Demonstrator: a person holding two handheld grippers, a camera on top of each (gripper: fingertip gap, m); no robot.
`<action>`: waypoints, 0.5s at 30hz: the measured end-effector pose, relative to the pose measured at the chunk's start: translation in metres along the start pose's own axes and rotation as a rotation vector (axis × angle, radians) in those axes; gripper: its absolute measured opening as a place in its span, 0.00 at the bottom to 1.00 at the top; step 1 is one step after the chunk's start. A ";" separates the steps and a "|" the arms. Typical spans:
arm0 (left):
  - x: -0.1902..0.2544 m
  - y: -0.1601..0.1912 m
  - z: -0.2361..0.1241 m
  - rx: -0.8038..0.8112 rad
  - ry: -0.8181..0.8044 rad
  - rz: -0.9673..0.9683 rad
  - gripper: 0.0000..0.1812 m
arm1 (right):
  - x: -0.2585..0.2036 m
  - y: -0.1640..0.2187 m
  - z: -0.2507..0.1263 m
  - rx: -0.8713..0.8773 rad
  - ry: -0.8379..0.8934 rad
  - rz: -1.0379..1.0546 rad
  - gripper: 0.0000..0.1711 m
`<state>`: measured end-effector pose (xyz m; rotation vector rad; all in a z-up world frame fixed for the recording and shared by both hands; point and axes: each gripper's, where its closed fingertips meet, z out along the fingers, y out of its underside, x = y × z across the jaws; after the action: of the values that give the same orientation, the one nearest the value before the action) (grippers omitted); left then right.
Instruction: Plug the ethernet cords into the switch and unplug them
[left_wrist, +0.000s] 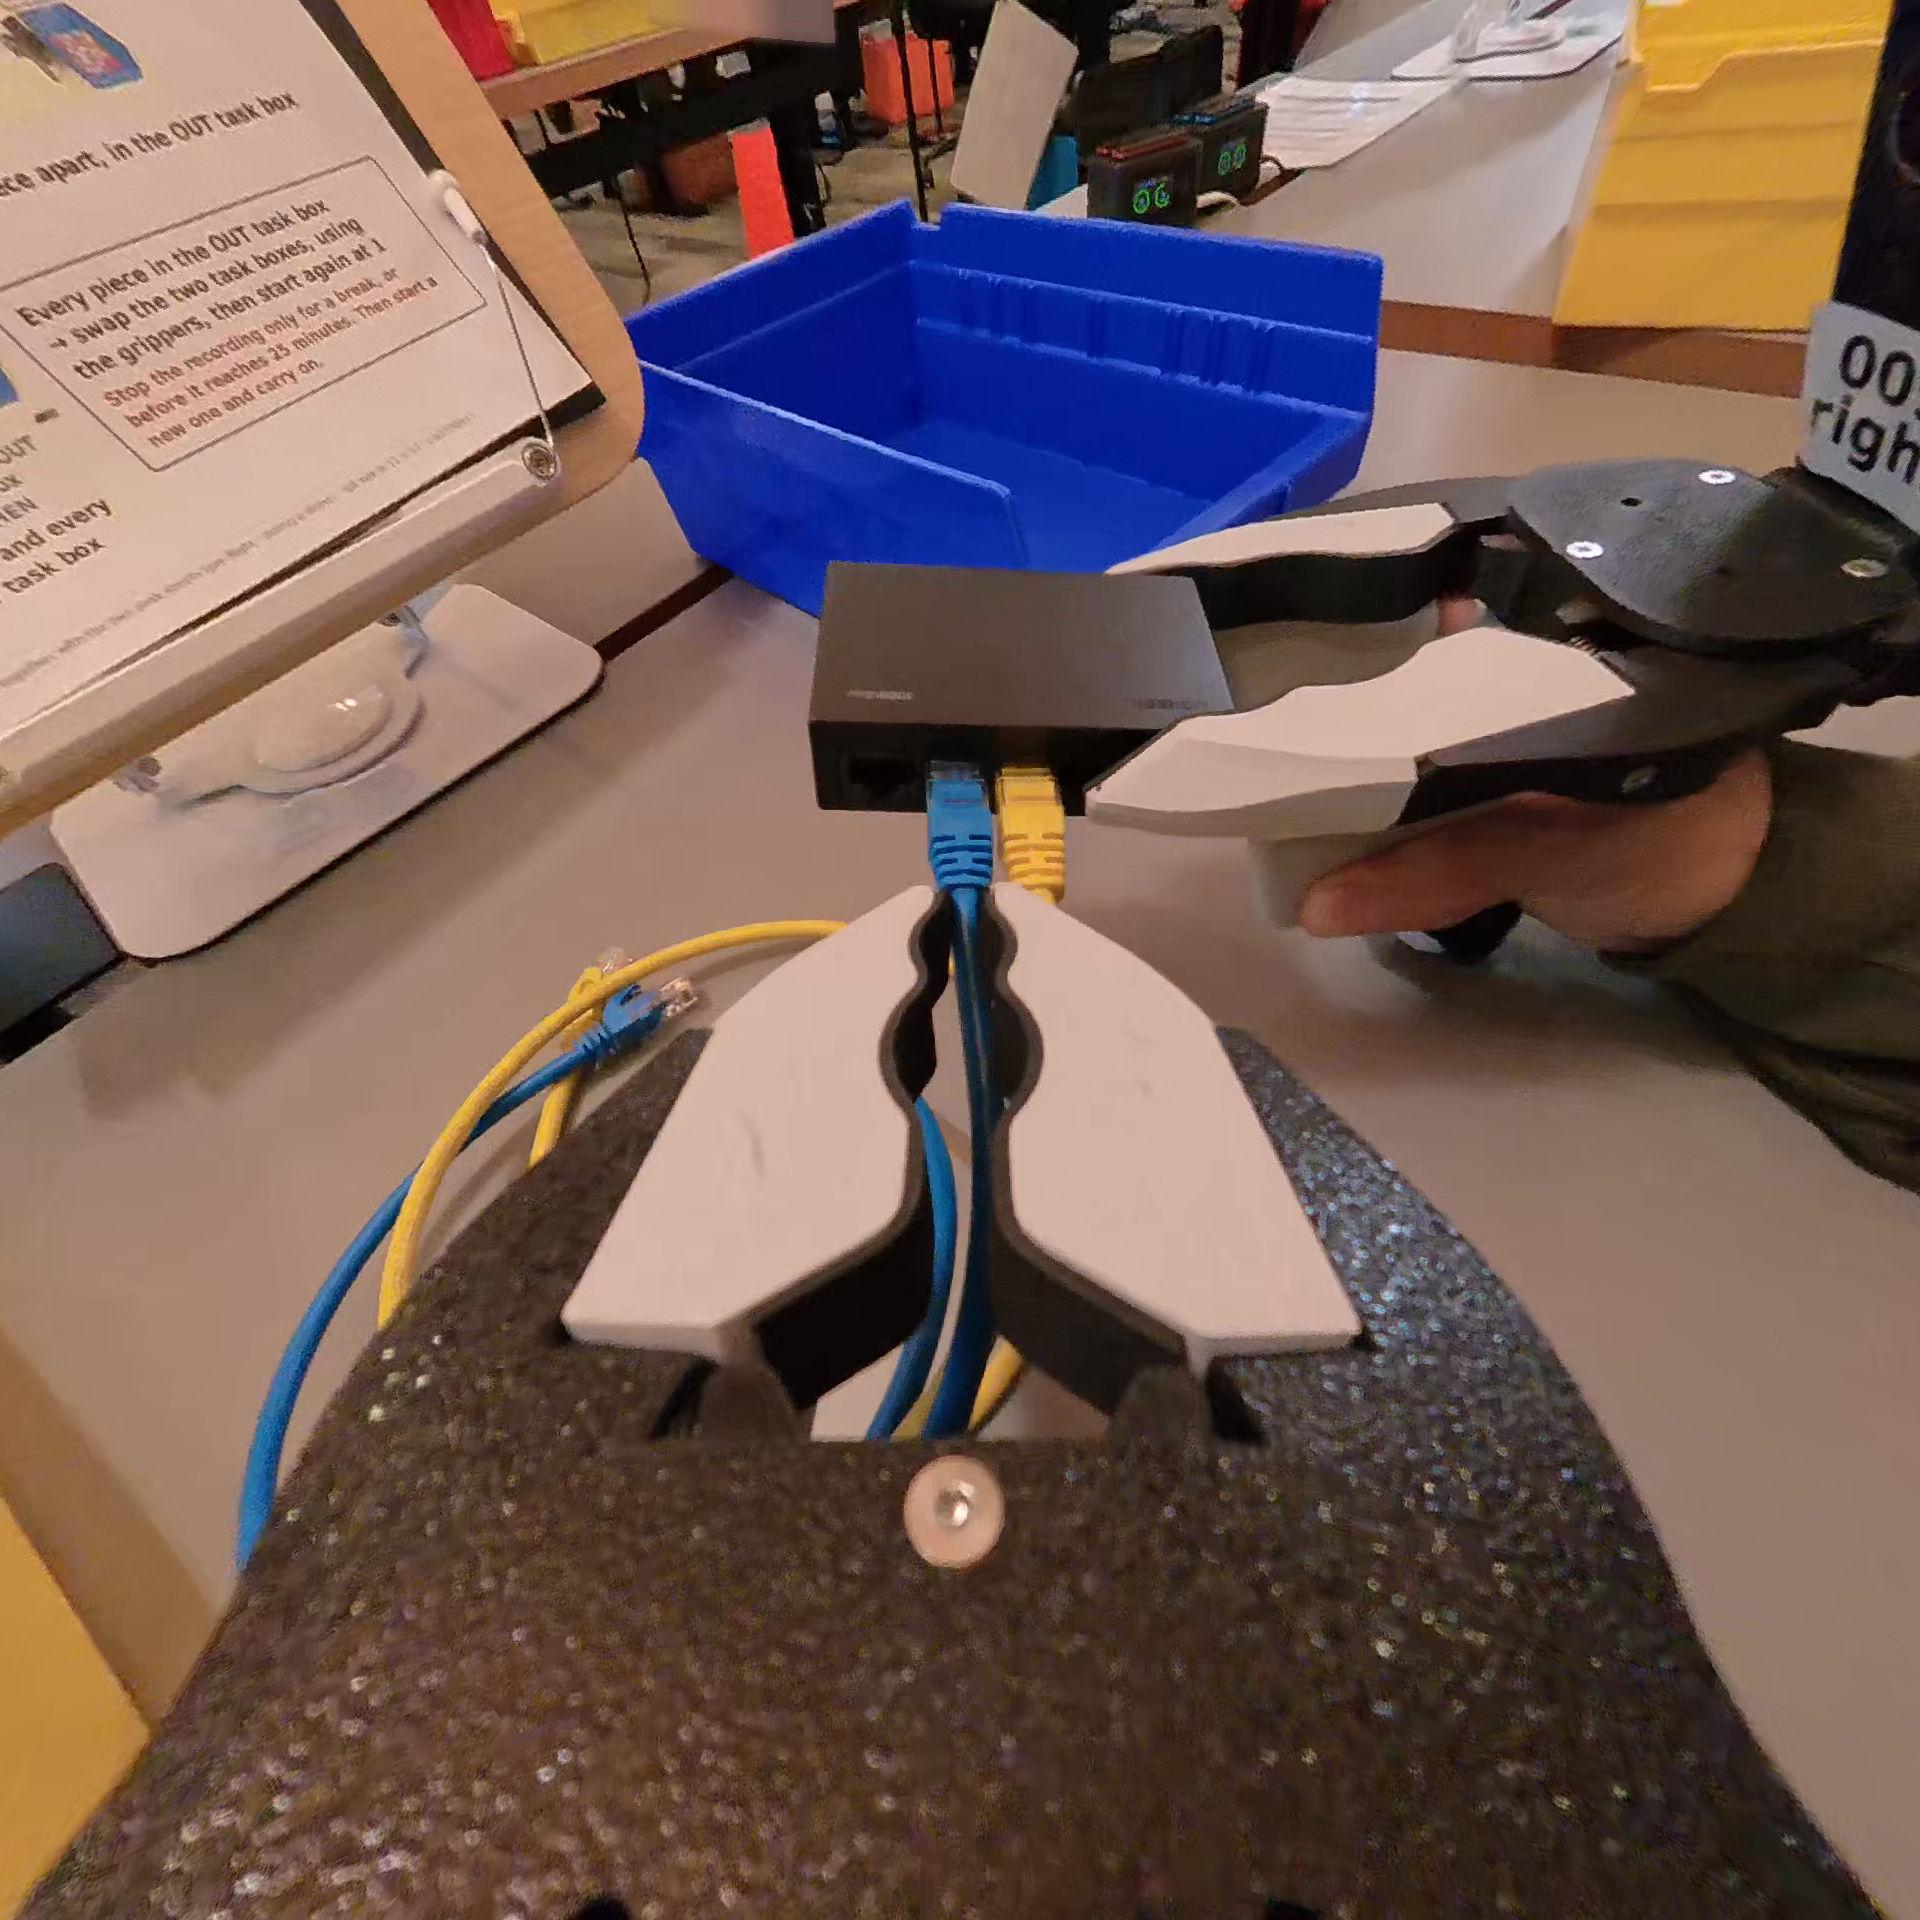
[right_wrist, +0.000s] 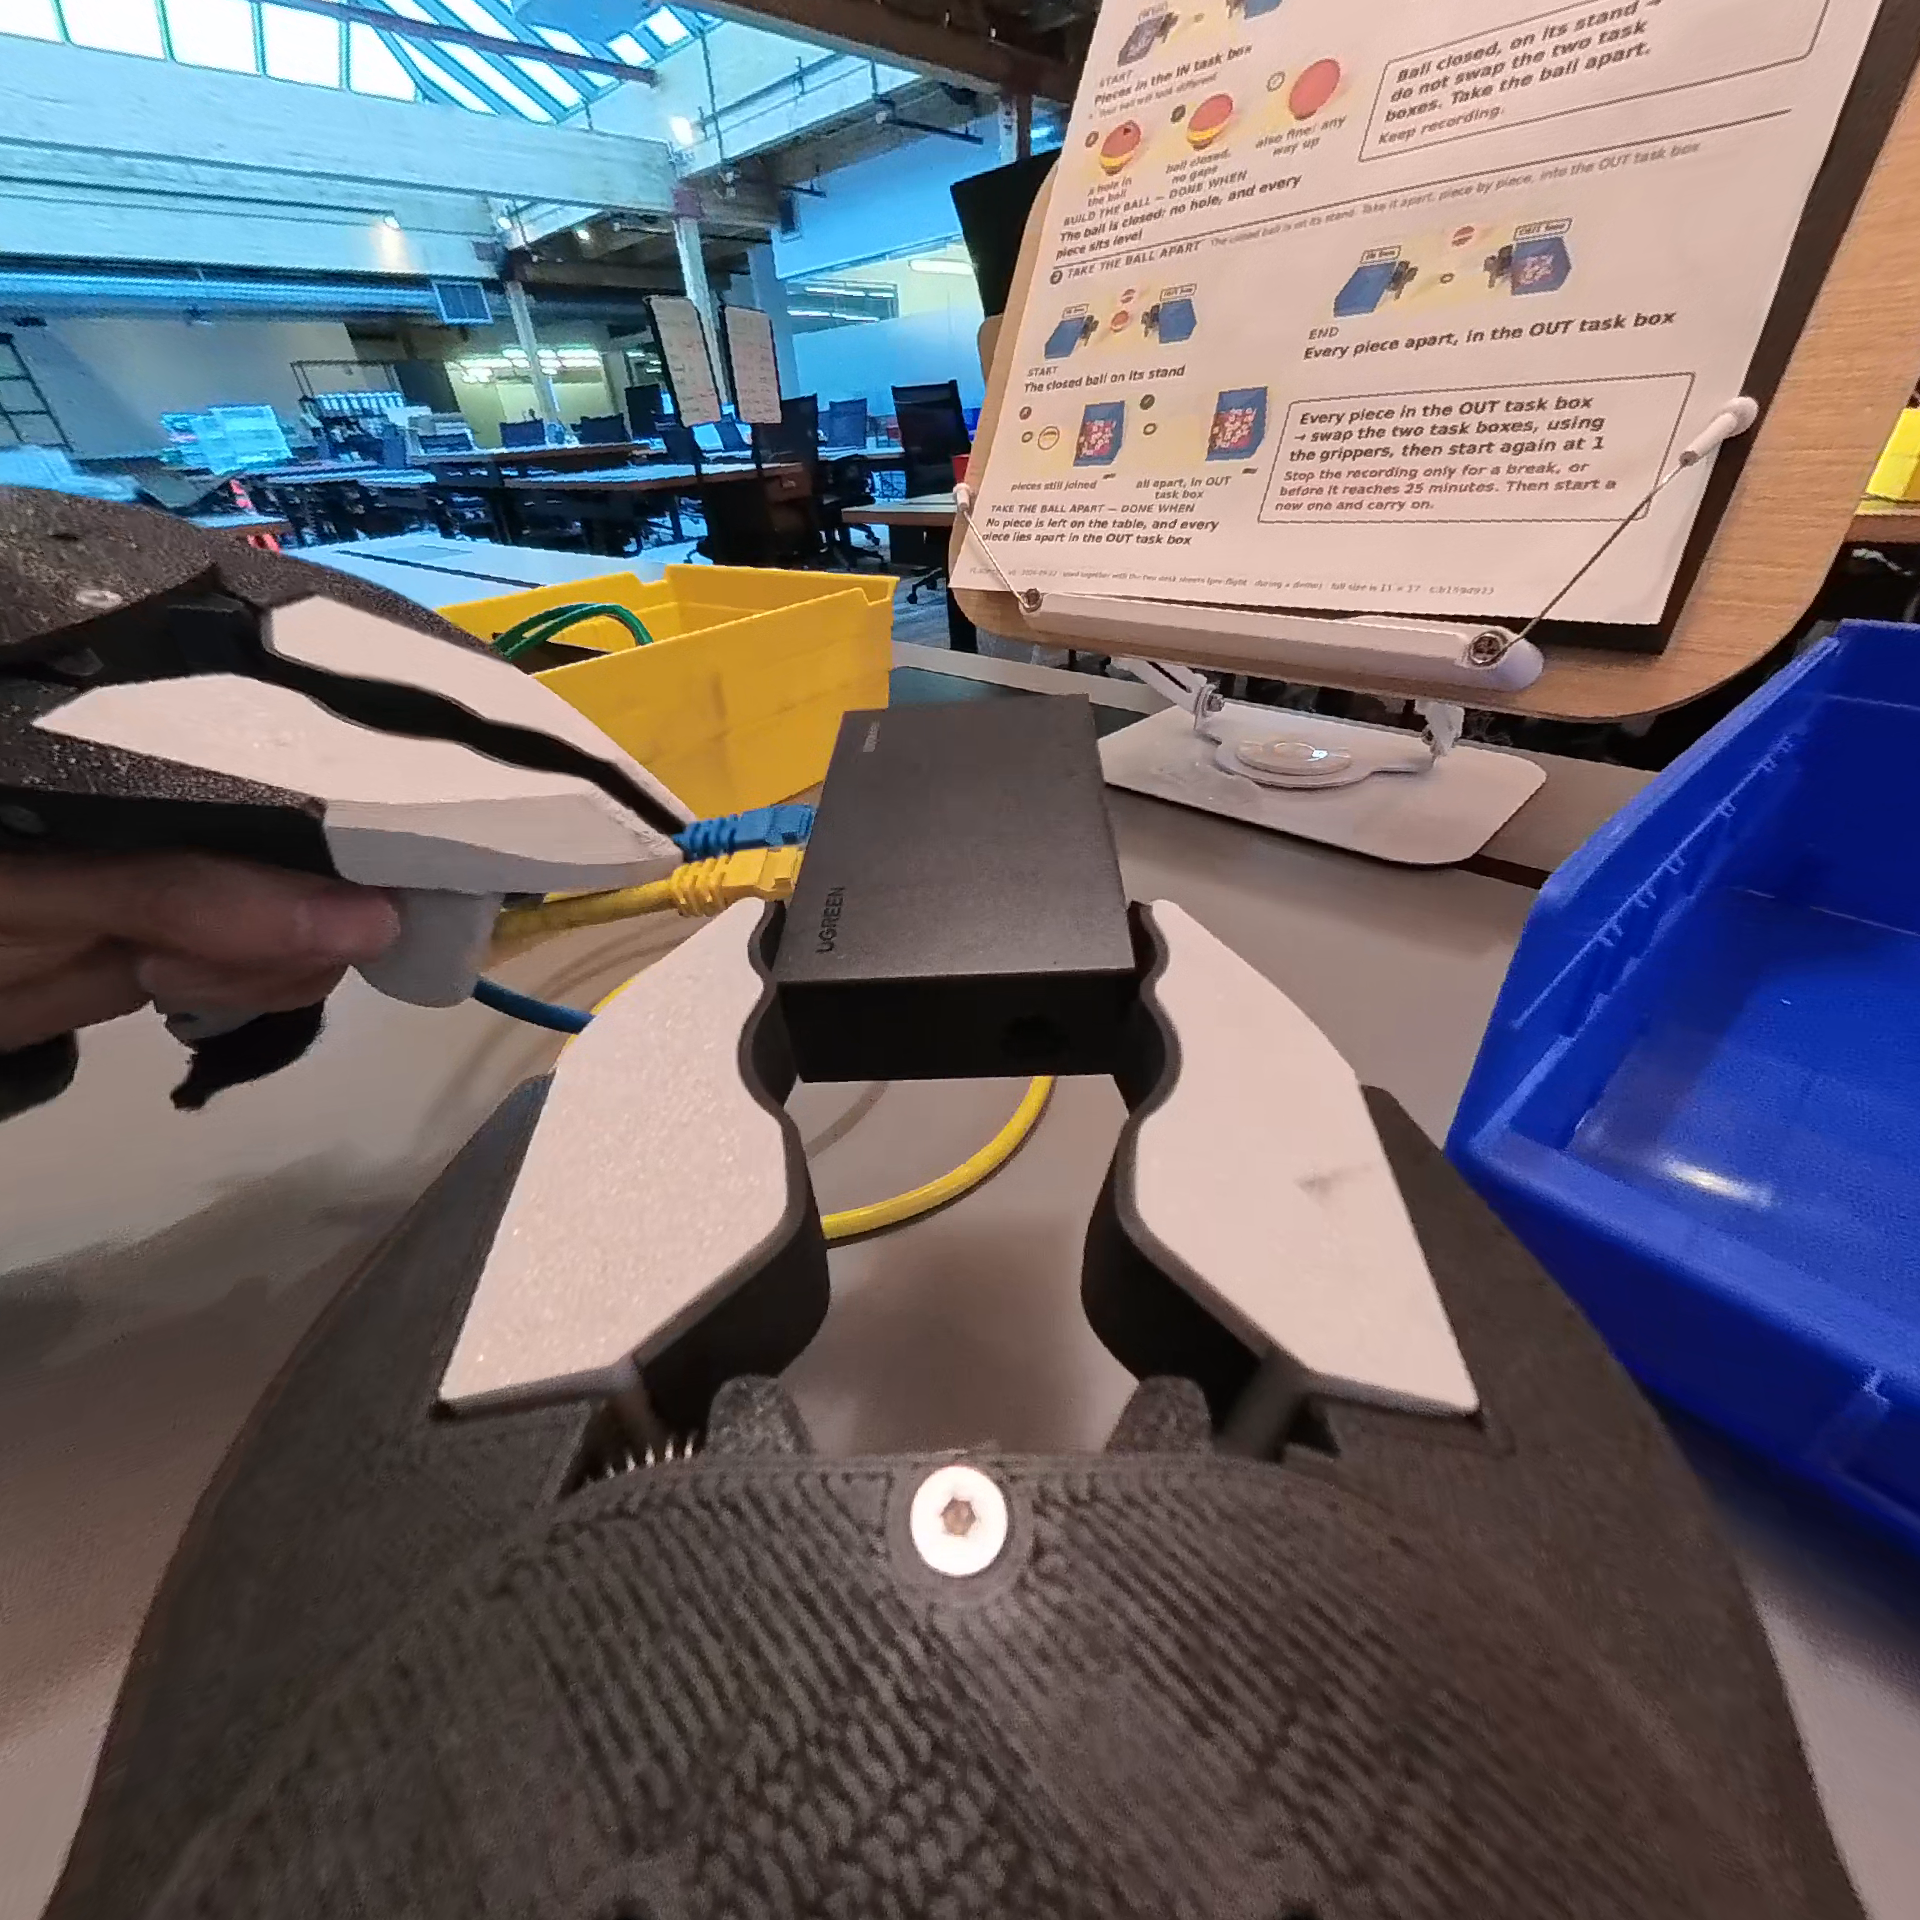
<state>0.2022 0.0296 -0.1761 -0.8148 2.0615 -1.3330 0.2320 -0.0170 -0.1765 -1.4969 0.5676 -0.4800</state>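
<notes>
A black switch (left_wrist: 1013, 665) sits on the grey table, its ports facing my left gripper. A blue ethernet cord (left_wrist: 958, 831) and a yellow ethernet cord (left_wrist: 1032, 821) are plugged side by side into its front. My left gripper (left_wrist: 964, 909) is shut on the blue cord just behind its plug. My right gripper (right_wrist: 956, 940) is shut on the switch (right_wrist: 956, 862), gripping its short end from the right side. The right gripper also shows in the left wrist view (left_wrist: 1101, 686). The loose ends of both cords (left_wrist: 634, 1003) lie on the table at the left.
An empty blue bin (left_wrist: 997, 416) stands just behind the switch. An instruction sheet on a wooden stand (left_wrist: 260, 343) is at the back left. A yellow bin (right_wrist: 707, 665) holding a green cable is beyond the left gripper. A person's hand (left_wrist: 1538, 862) holds the right gripper.
</notes>
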 end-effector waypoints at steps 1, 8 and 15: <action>-0.001 -0.002 0.000 0.015 -0.013 0.001 0.02 | 0.001 0.000 0.000 0.001 -0.001 0.007 0.37; -0.001 -0.007 0.001 0.127 -0.100 0.091 0.03 | 0.004 -0.003 -0.001 0.024 0.003 0.011 0.37; 0.003 -0.007 -0.003 0.204 -0.093 0.067 0.03 | 0.001 -0.005 -0.004 0.040 -0.036 0.027 0.37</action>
<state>0.1993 0.0264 -0.1690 -0.6984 1.8308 -1.4136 0.2305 -0.0202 -0.1717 -1.4553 0.5463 -0.4408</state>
